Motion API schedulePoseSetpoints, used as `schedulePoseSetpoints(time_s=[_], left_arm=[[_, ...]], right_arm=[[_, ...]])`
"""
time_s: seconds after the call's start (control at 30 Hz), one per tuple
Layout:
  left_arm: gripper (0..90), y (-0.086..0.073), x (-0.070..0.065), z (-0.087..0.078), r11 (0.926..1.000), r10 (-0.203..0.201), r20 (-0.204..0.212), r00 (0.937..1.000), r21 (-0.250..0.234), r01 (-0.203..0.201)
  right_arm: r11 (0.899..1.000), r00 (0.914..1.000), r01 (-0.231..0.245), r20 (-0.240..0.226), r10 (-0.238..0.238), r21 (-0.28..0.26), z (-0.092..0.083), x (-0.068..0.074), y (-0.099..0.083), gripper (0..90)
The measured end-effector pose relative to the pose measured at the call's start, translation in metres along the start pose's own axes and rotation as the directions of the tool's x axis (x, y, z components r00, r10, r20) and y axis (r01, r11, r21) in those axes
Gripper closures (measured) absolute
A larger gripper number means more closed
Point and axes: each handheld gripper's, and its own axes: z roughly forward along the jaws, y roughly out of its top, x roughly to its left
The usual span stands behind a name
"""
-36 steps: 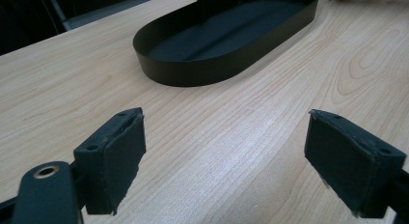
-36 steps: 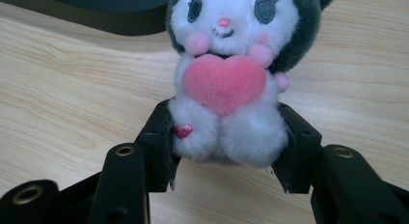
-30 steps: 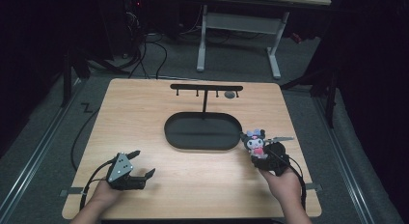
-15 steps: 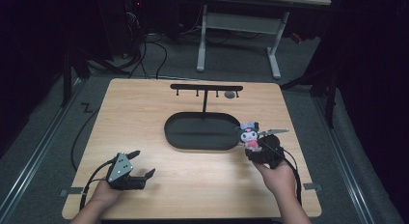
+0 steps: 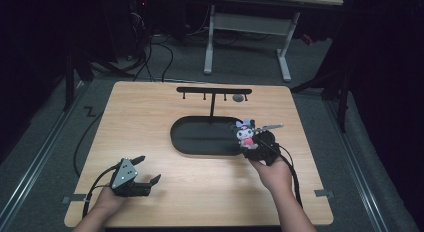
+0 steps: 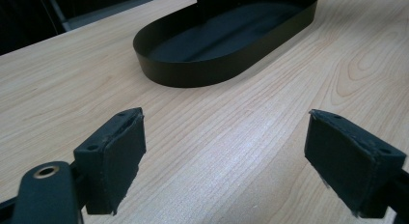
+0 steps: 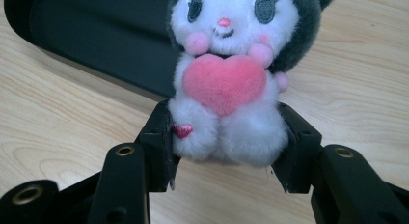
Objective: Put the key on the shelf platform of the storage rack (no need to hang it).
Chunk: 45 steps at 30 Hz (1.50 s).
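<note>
A small white plush toy (image 7: 226,84) with a dark hood and a pink heart sits upright between the jaws of my right gripper (image 7: 226,147), which is shut on its lower body. From above, the plush toy (image 5: 246,133) and the right gripper (image 5: 252,147) hover at the right end of the black oval tray (image 5: 200,147). A black hanger stand (image 5: 214,92) rises from the tray's far side. My left gripper (image 5: 145,172) rests near the table's front left with its jaws wide apart and nothing between them. In the left gripper view its pads (image 6: 115,156) frame bare wood, the tray (image 6: 193,74) beyond.
The wooden table (image 5: 150,117) has its front edge close to both hands. Cables trail from each gripper over the table edge. A white desk frame (image 5: 245,37) stands on the floor behind the table, among dark cables.
My right gripper has carried the plush toy leftward and slightly up, from right of the tray to its right end. The left gripper has stayed put.
</note>
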Motion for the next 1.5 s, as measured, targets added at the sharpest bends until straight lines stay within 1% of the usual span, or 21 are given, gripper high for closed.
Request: schedulePoseSetpoints(time_s=[0.13,0.3,0.33,0.77,0.87,1.23,1.33,1.47,1.5], left_arm=[[15.4,0.000,0.000,0.000,1.0000,-0.001,0.000,1.0000,0.000,0.001],[15.4,0.000,0.000,-0.001,1.0000,-0.003,-0.001,1.0000,-0.003,0.003],[15.4,0.000,0.000,-0.001,1.0000,-0.003,-0.001,1.0000,-0.004,0.003],[15.4,0.000,0.001,-0.001,1.0000,-0.004,-0.001,1.0000,-0.005,0.004],[15.4,0.000,0.001,-0.001,1.0000,-0.006,-0.002,1.0000,-0.007,0.006],[15.4,-0.001,0.001,-0.001,0.9999,-0.007,-0.001,1.0000,-0.007,0.007],[15.4,-0.001,0.001,-0.001,0.9999,-0.007,0.000,1.0000,-0.008,0.007],[15.4,-0.001,0.001,-0.001,0.9999,-0.008,-0.002,1.0000,-0.009,0.008],[15.4,-0.001,0.001,-0.001,0.9999,-0.007,-0.001,1.0000,-0.009,0.007]], right_arm=[[1.000,0.9999,0.002,-0.010,-0.002,0.006,0.008,0.005,0.006,49.6],[1.000,0.9997,0.018,-0.017,-0.018,0.009,0.017,0.009,0.011,49.6],[1.000,0.9997,0.015,-0.018,-0.014,0.010,0.018,0.010,0.012,49.6],[1.000,0.9997,0.017,-0.020,-0.017,0.018,0.030,0.017,0.027,49.6],[1.000,0.9997,0.012,-0.024,-0.011,0.014,0.034,0.018,0.030,49.6],[1.000,0.9999,0.010,-0.006,-0.010,0.019,0.044,0.018,0.043,49.6],[1.000,1.0000,-0.004,-0.006,0.004,0.016,0.046,0.016,0.045,49.6],[1.000,0.9999,-0.010,-0.005,0.010,0.017,0.052,0.014,0.046,49.6],[1.000,0.9998,-0.020,-0.005,0.020,0.021,0.054,0.013,0.047,49.6]])
